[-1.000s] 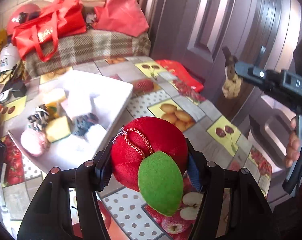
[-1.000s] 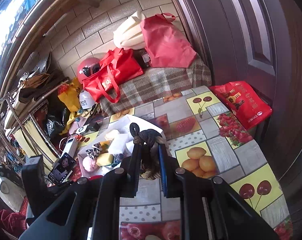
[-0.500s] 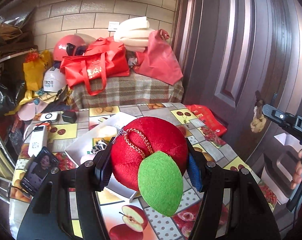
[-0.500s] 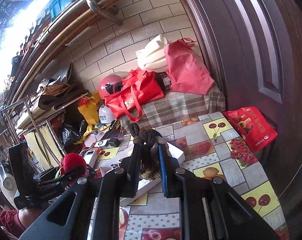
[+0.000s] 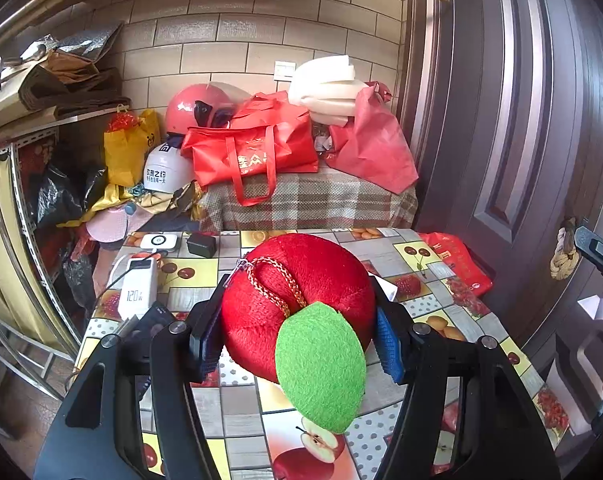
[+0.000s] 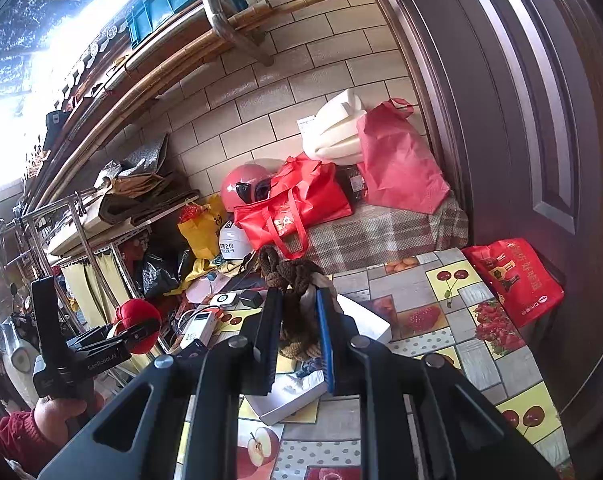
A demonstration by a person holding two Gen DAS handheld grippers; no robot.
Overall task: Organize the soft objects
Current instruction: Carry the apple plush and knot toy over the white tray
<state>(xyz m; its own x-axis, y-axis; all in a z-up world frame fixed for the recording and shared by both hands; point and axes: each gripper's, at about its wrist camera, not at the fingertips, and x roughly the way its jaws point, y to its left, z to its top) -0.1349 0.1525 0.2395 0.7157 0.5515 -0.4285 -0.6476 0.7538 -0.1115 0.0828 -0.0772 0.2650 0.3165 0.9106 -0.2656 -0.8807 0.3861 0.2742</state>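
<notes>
Left tongs (image 5: 297,340) gripping plush apple (image 5: 301,304), right tongs (image 6: 297,336) clamping knotted rope (image 6: 293,304)

Left gripper (image 5: 297,344) fingers clamp something wide; right gripper (image 6: 297,336) fingers pinch narrowly.

Daylight, both views bright overall. Right wrist view: window (image 6: 41,40) at 10 o'clock blown out, glare washes shelf edge nearby. Door (image 6: 541,120) at 2–3 o'clock shows soft vertical sheen streaks. Left wrist view: even light, no hard shadows; plush apple (image 5: 301,300) sharp, colours saturated. Strong fisheye bend both pics, brick wall (image 5: 221,52) lines curve, corners vignette to black. Edge detail at 3 & 9 o'clock soft, smeared. Centre crisp, no motion blur.
</notes>
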